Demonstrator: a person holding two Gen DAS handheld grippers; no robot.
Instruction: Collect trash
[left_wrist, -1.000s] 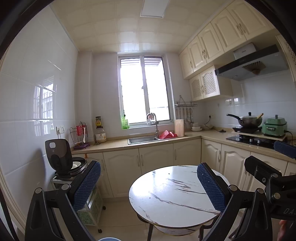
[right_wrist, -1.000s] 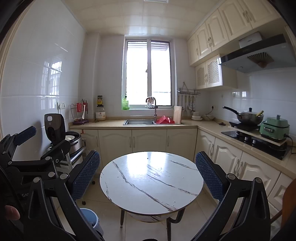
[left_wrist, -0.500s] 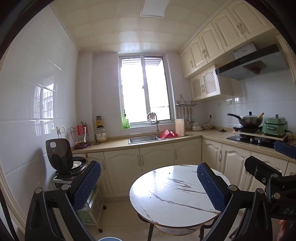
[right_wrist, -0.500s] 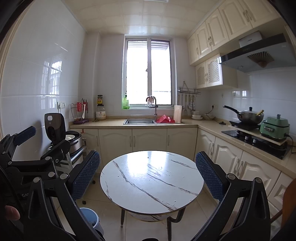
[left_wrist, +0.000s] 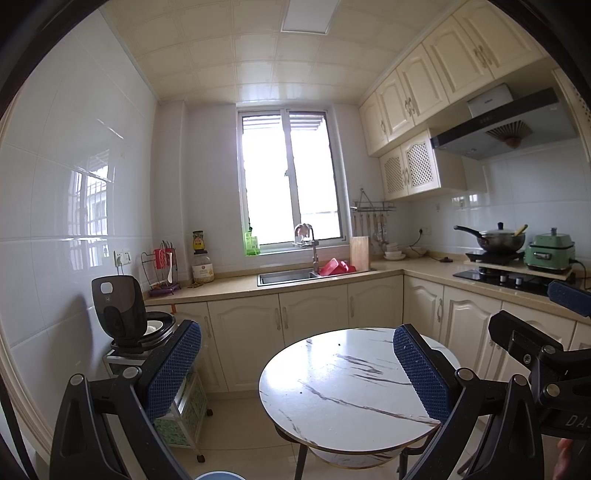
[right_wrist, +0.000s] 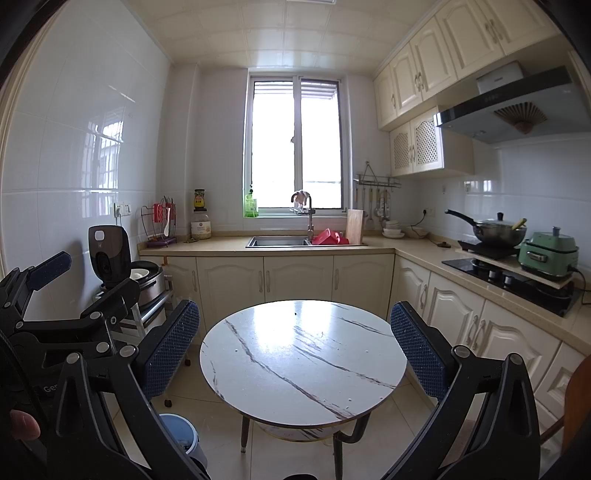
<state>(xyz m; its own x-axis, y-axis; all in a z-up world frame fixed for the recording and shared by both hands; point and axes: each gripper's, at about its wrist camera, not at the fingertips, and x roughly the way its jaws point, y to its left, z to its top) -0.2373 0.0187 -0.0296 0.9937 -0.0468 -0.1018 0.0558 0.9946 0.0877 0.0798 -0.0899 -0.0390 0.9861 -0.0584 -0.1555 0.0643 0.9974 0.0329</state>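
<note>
While mostly cropped for L cam, blue bin (right_wrist: 181, 435) plain via R.

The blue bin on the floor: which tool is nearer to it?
Left, I'd judge. The bin sits on the floor left of the table, about under the left tool, whose view catches only its rim. The right tool hangs further right, facing the table.

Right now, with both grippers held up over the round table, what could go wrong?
1. Only tiny crumbs show on the table; the open right hand-held gripper may be too wide to pinch them.
2. The bin sits low beside the table, mostly hidden, so dropped trash might miss it.
3. The left hand-held gripper is close alongside; the two could bump.
</note>
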